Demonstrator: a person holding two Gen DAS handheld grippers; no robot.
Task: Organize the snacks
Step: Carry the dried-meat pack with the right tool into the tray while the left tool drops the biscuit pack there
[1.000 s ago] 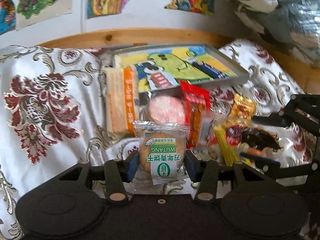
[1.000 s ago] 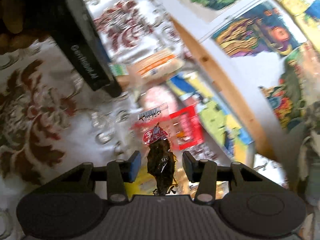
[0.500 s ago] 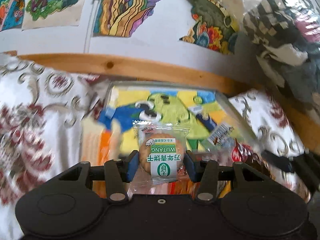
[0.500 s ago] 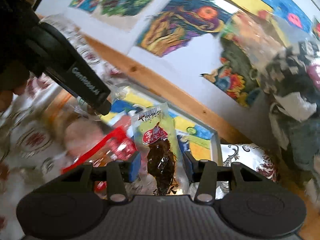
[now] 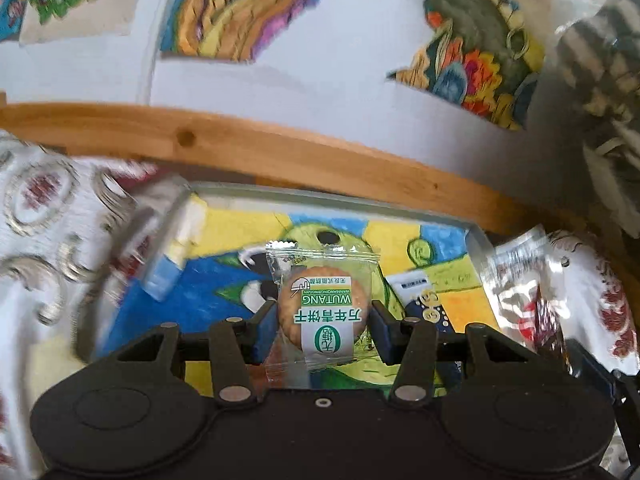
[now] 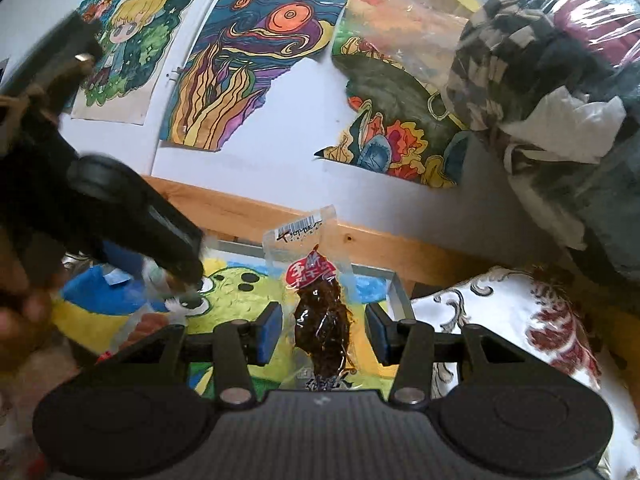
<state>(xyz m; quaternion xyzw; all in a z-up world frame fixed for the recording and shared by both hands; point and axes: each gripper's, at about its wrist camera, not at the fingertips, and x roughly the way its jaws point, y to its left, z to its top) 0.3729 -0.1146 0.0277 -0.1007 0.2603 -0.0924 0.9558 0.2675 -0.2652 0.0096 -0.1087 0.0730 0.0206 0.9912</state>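
Both grippers are carrying snacks and they've now swung up from the pile on the tablecloth (image 5: 36,240) to hang over the tray (image 5: 478,240), so I'm guessing the drop-off is coming next. Left gripper (image 5: 324,326) is pinching the Wutang biscuit packet (image 5: 322,308) by its sides, jaws only partly closed around it, over the tray's near edge around the middle. Right gripper (image 6: 324,330) is a bit odd: its dark dried-snack pouch (image 6: 320,320) is standing between pads that aren't visibly touching it, so I'm reading the grip as lower down, near the tray's right edge.
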